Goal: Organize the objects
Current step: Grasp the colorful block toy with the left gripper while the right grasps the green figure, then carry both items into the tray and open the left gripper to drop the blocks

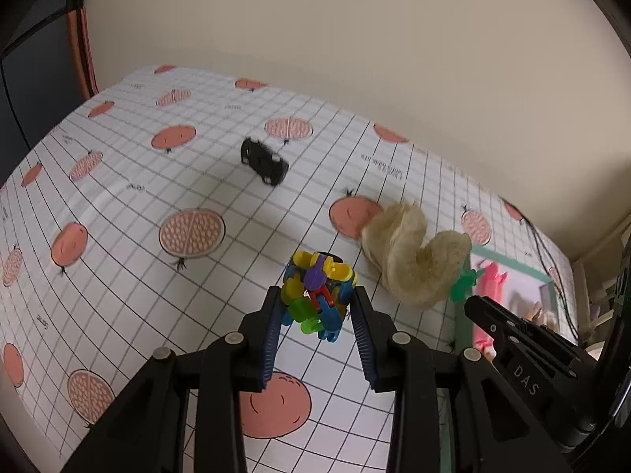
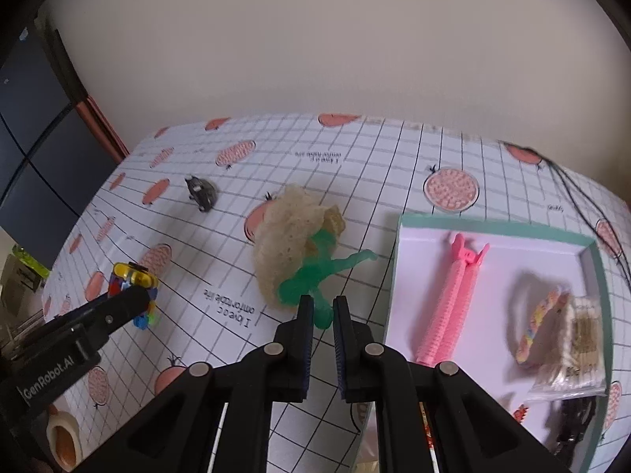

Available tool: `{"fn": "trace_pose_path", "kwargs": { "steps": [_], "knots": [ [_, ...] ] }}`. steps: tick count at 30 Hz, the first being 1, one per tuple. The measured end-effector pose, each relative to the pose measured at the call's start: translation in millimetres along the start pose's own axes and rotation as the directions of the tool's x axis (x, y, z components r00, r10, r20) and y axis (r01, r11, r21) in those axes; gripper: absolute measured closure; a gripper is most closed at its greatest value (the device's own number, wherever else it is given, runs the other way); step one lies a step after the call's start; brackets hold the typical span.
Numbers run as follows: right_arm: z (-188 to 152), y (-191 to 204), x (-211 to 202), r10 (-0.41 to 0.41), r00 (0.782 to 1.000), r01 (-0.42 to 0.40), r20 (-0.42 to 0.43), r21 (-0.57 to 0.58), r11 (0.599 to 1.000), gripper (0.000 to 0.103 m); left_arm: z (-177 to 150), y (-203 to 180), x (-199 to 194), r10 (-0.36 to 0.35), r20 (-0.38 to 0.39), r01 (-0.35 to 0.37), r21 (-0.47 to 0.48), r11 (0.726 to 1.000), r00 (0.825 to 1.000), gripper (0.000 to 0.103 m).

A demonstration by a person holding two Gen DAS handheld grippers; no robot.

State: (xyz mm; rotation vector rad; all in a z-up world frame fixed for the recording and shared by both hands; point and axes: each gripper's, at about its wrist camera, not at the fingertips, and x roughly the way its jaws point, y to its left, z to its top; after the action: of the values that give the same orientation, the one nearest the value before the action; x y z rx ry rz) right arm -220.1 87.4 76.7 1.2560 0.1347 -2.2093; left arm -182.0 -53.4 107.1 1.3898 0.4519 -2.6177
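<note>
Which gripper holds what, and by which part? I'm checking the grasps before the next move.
The right gripper is shut on the green toy figure, gripping one lower limb. The left gripper straddles the multicoloured block ball with its jaws open, not yet holding it.

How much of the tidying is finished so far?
Partly. The pink clip and small packets already lie in the box. The right claw grips the green figure; the left claw straddles the colourful ball. The loofah and black car wait.

Black tongs [image 1: 317, 307] – blue ribbed pads [image 2: 305, 354], silver screws, white "GenRobot.AI" lettering.
</note>
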Motion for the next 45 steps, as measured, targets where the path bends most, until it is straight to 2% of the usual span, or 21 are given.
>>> {"fn": "trace_pose_path", "kwargs": {
  "steps": [4, 9, 11, 19, 27, 33, 45],
  "knots": [
    [4.4, -0.1, -15.0, 0.005, 1.000, -0.005, 0.025, -0.005, 1.000, 0.093, 5.6, -2.1, -11.1, -0.010, 0.032, 0.010, 0.000, 1.000, 0.999, 0.067],
    [12.7, 2.3, -39.1, 0.062, 0.994, -0.063, 0.086, 0.006, 0.998, 0.093, 6.8, -5.9, -20.6, -0.018, 0.055, 0.018, 0.004, 1.000, 0.998, 0.067],
    [14.0, 7.9, -43.9, 0.062, 0.993, -0.061, 0.099, -0.013, 0.998, 0.092, 6.6, -7.4, -21.3, -0.017, 0.055, 0.017, 0.006, 1.000, 0.998, 0.067],
    [10.1, 10.8, -37.8, 0.027, 0.997, -0.024, 0.068, -0.053, 0.998, 0.092, 5.0, -16.8, -23.5, -0.030, 0.056, 0.029, 0.018, 0.999, 0.998, 0.067],
    [5.9, -25.8, -46.0, -0.034, 0.998, 0.035, 0.055, -0.020, 0.999, 0.092, -2.9, -47.9, -21.3, -0.081, 0.026, 0.079, 0.069, 0.994, 0.996, 0.067],
    [-0.3, -61.1, -60.5, -0.089, 0.995, 0.088, 0.046, 0.020, 0.996, 0.092, -13.7, -80.7, -23.3, -0.145, -0.004, 0.145, 0.104, 0.984, 0.989, 0.067],
    [-14.5, -117.6, -91.4, -0.150, 0.987, 0.146, 0.049, 0.087, 0.986, 0.092, -43.3, -153.1, -13.3, -0.239, -0.073, 0.249, 0.216, 0.944, 0.968, 0.067]
  ]
}}
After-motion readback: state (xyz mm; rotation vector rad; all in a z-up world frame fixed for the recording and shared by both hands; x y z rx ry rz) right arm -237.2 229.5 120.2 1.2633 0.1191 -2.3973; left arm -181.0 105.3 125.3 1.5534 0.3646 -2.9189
